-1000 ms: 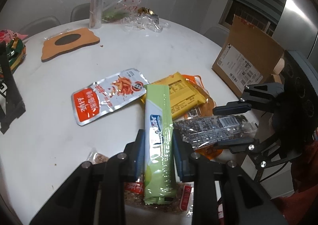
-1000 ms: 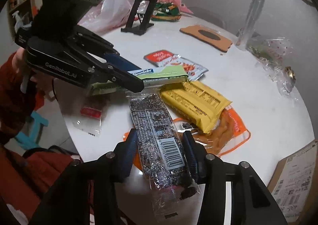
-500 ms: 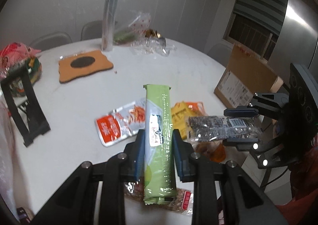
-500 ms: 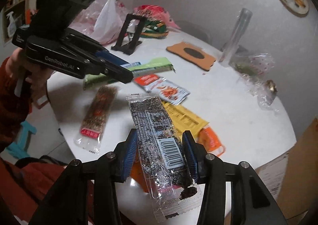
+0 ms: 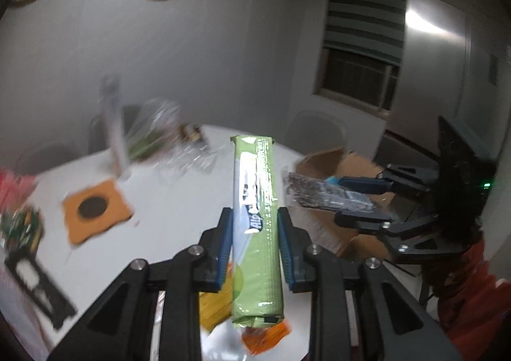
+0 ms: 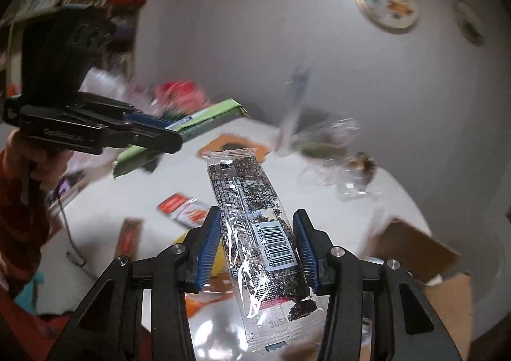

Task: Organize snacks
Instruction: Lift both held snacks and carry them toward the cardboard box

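My left gripper (image 5: 255, 227) is shut on a long green snack pack (image 5: 257, 220) and holds it high above the round white table (image 5: 172, 201). The pack also shows in the right wrist view (image 6: 191, 128). My right gripper (image 6: 258, 230) is shut on a clear-wrapped dark sesame bar (image 6: 255, 227), also lifted off the table. In the left wrist view the sesame bar (image 5: 322, 196) hangs over an open cardboard box (image 5: 329, 169). Other snack packs lie on the table below: a red and silver pouch (image 6: 180, 209), a yellow pack (image 5: 215, 303) and an orange one (image 5: 266, 334).
A cork mat (image 5: 95, 211), a tall clear tube (image 5: 111, 124) and crumpled plastic wrap (image 5: 179, 144) lie at the table's far side. A black stand (image 5: 35, 281) and a red-green bag (image 5: 17, 214) are at the left. The cardboard box (image 6: 415, 252) stands off the table's right edge.
Both grippers have risen and tilted up with their snacks, so the table sits lower and walls with plates fill the views. The right gripper has moved toward the cardboard box.
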